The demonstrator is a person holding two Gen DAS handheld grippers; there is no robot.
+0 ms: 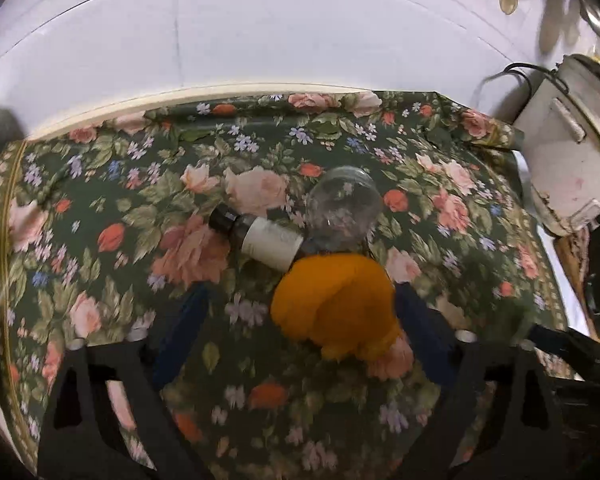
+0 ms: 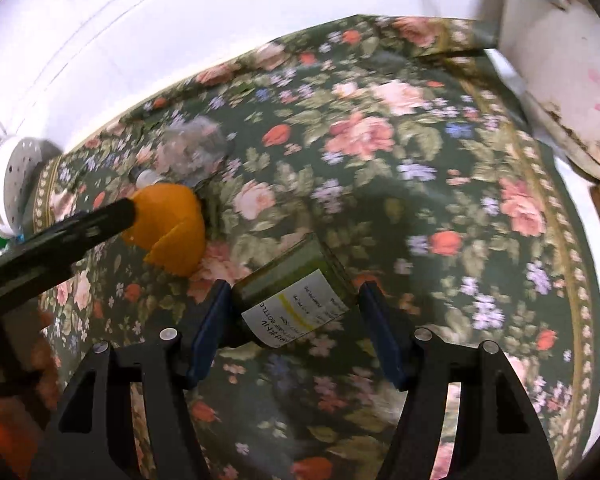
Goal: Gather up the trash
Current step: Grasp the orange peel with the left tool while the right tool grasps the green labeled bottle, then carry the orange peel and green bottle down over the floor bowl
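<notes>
On a floral tablecloth (image 1: 140,184) lies an orange crumpled piece (image 1: 336,304) between the fingers of my left gripper (image 1: 300,312), close against the right finger; the jaws stand wide and open. Just beyond it lie a small bottle (image 1: 272,240) with a white label and black cap, and a clear round container (image 1: 344,204). In the right wrist view a dark green bottle (image 2: 296,284) with a white label fills the gap of my right gripper (image 2: 294,300), both pads against its sides. The orange piece (image 2: 172,228) and clear container (image 2: 196,148) show at left there.
A worn white bucket (image 1: 572,152) with a wire handle stands at the cloth's right edge, also in the right wrist view as the bucket (image 2: 560,80). A white perforated disc (image 2: 16,176) sits off the cloth's left end. A white wall (image 1: 260,40) runs behind the table.
</notes>
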